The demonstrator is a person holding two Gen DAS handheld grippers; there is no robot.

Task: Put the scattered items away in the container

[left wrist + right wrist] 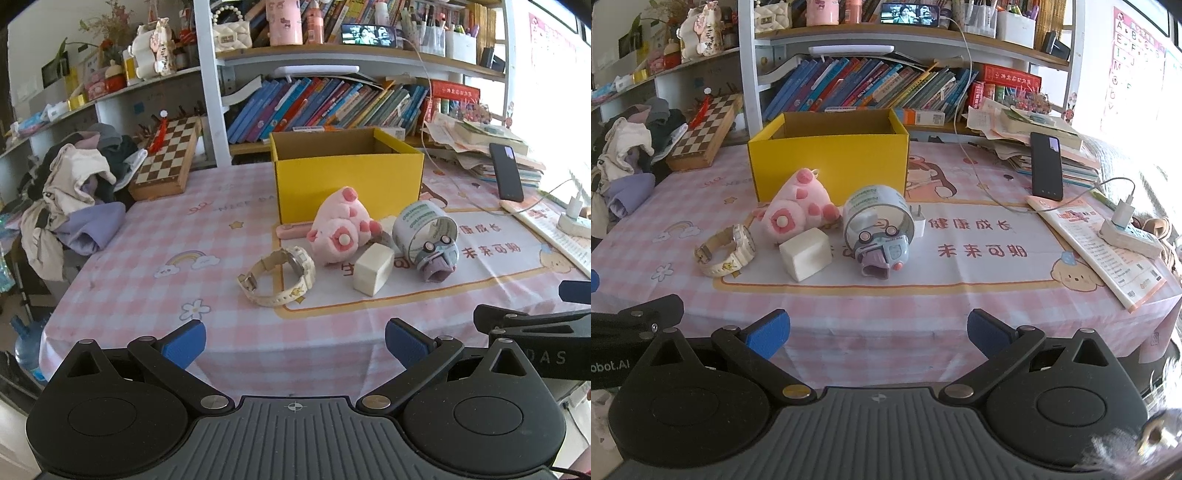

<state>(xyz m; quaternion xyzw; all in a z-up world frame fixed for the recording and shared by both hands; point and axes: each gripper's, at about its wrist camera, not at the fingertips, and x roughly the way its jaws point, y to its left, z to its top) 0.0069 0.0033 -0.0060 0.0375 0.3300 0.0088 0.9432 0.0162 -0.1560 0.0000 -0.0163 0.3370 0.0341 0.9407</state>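
Blue-padded fingers (184, 347) of the left gripper (295, 345) stand wide apart with nothing between them, hovering over the near edge of a pink checked surface (147, 243). Those of the right gripper (878, 334) are spread just as wide and empty, at the same near edge, just right of the left gripper.

Scattered items lie in a loose cluster at mid-surface. A cream watch (280, 275) sits farthest left, its strap curled. To its right stands a white block (373, 269), and just behind that a pink plush (341, 230) lies in front of the box. Right of the plush, a tape roll (424, 225) stands on edge, with a small toy car (437, 258) touching its near side. A white plug (919, 221) shows just behind the roll in the right wrist view.

Behind the cluster, a yellow box (347, 181) stands open-topped. What it holds cannot be told. A chessboard (166, 155) and heaped clothes (74, 192) lie far left; a black phone (506, 171) leans on stacked papers (480, 147) far right, before a bookshelf (332, 103).
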